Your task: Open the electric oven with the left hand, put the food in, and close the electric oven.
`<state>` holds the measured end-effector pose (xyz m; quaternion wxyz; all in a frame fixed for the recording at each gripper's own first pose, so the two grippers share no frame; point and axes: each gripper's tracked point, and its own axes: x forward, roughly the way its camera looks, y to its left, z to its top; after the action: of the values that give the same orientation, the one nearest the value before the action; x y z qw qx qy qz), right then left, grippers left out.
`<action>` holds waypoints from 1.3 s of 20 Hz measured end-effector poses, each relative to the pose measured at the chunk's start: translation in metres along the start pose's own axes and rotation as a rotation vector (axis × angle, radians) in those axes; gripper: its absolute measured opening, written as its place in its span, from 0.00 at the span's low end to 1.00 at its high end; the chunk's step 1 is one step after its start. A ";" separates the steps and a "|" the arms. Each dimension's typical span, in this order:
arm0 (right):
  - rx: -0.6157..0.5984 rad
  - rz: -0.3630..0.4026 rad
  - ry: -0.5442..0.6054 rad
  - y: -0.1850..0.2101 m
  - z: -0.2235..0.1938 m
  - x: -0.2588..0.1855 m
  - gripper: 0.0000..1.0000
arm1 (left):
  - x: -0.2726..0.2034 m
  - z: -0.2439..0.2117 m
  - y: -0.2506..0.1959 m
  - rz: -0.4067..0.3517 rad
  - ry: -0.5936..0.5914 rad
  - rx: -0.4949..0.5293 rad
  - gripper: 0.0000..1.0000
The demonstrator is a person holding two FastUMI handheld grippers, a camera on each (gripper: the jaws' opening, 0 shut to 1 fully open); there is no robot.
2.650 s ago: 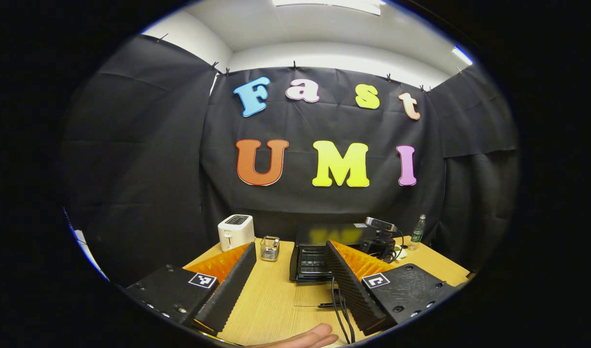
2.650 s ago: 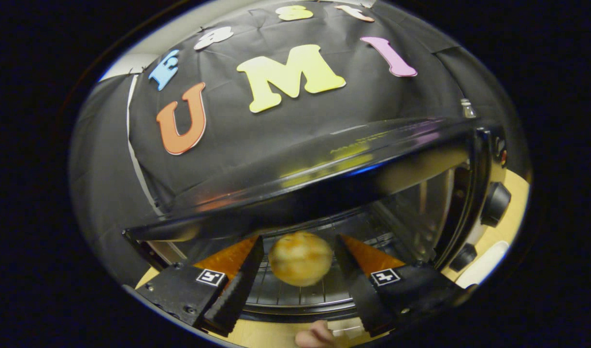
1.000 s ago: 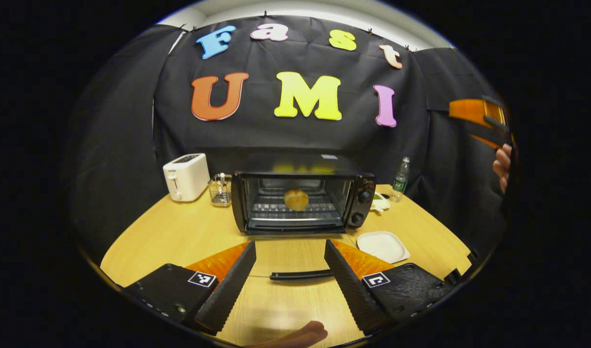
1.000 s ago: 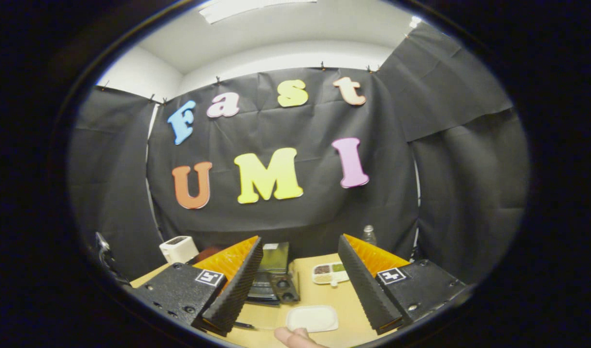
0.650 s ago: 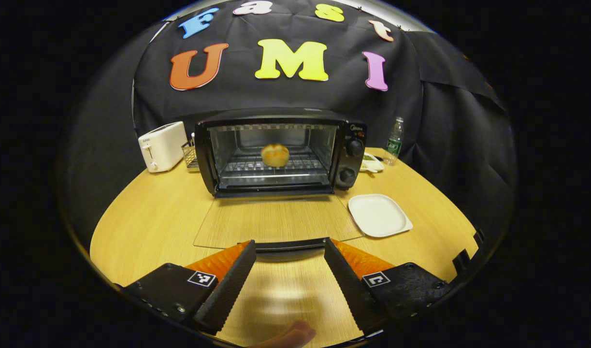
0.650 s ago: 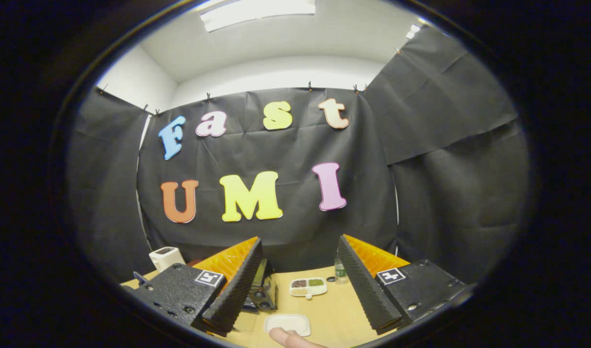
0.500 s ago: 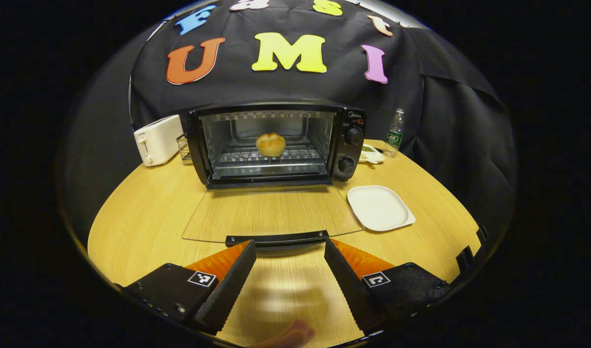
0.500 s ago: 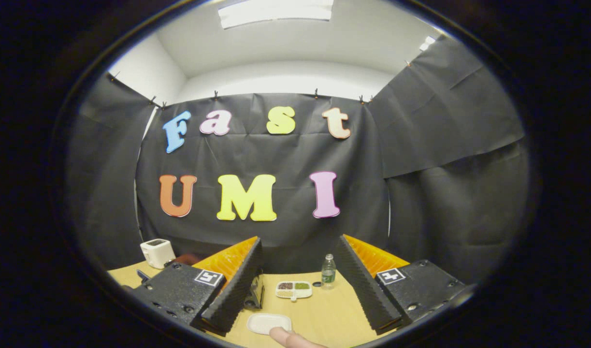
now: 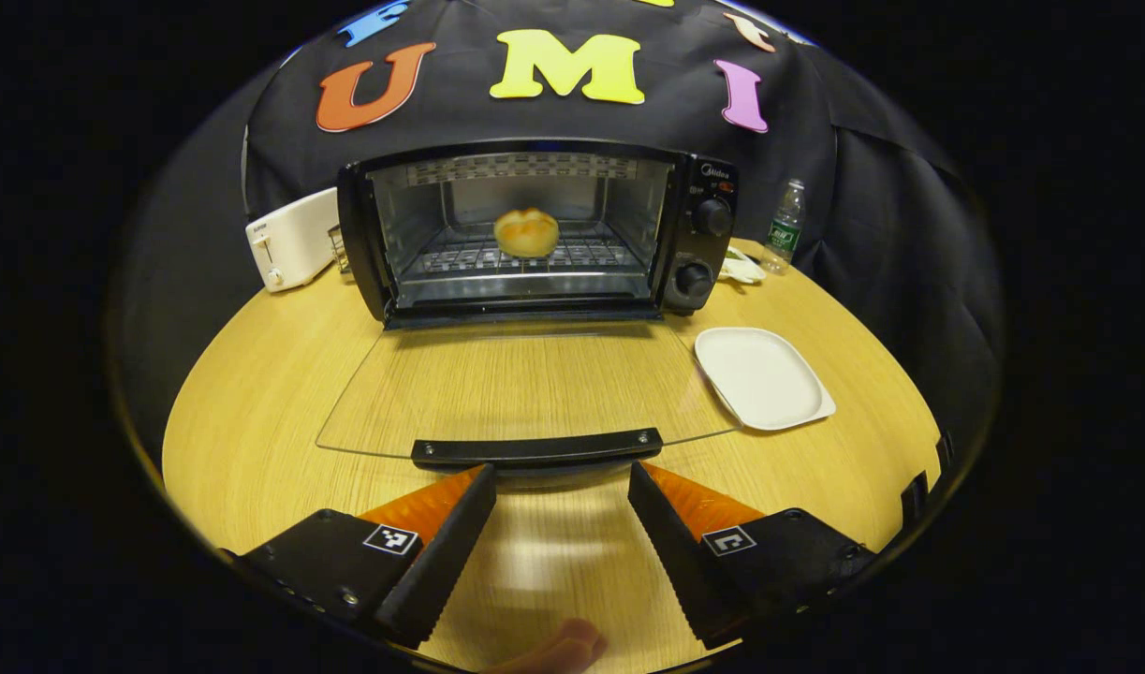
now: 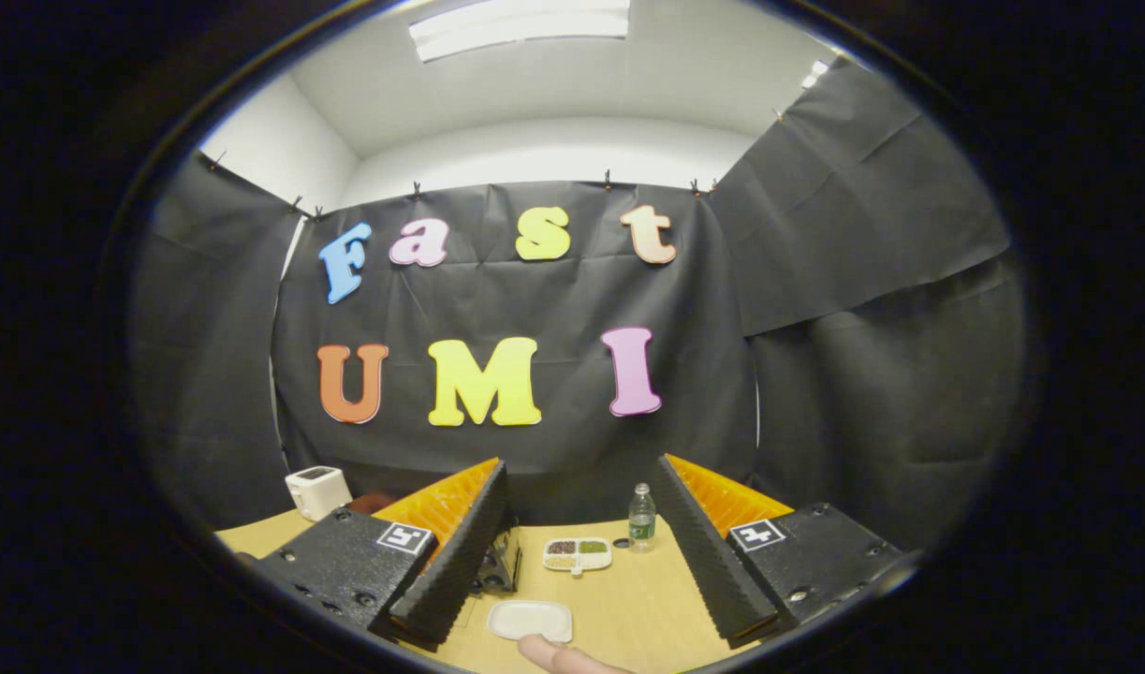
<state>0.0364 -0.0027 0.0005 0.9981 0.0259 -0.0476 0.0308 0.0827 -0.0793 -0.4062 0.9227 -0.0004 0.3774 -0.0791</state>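
In the left gripper view the electric oven (image 9: 535, 229) stands at the far edge of the round wooden tabletop (image 9: 254, 393) with its glass door (image 9: 525, 384) folded down flat toward the near edge. A round bread roll (image 9: 526, 232) sits on the wire rack inside, about mid-width. The door's black handle (image 9: 536, 449) lies just beyond the tips of the left gripper (image 9: 561, 487), whose fingers stand wide apart and hold nothing; they do not touch the handle. A white plate (image 9: 762, 376) lies bare on the tabletop just right of the door, toward the right edge. A white toaster (image 9: 289, 240) is at the far left edge beside the oven, and a water bottle (image 9: 784, 227) at the far right edge.

In the right gripper view the right gripper (image 10: 581, 510) is raised above the tabletop, its fingers spread wide and empty. Between them lie a small divided dish (image 10: 578, 554), the bottle and, nearer, the white plate
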 end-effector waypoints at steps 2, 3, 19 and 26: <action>0.005 0.008 -0.005 0.003 0.001 0.000 1.00 | 0.001 0.002 0.000 0.012 0.004 -0.009 0.94; 0.008 0.015 -0.005 0.004 0.001 -0.001 1.00 | 0.001 0.006 0.001 0.021 -0.004 -0.009 0.94; 0.015 0.056 0.045 0.013 -0.011 0.010 1.00 | -0.015 0.033 -0.001 0.023 -0.009 -0.098 0.93; 0.002 0.075 0.065 0.020 -0.020 0.012 0.94 | -0.027 0.056 0.000 0.045 -0.071 -0.065 0.93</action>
<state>0.0489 0.0188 -0.0173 0.9972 0.0241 -0.0163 0.0690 0.1027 -0.0791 -0.3468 0.9365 -0.0246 0.3467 -0.0459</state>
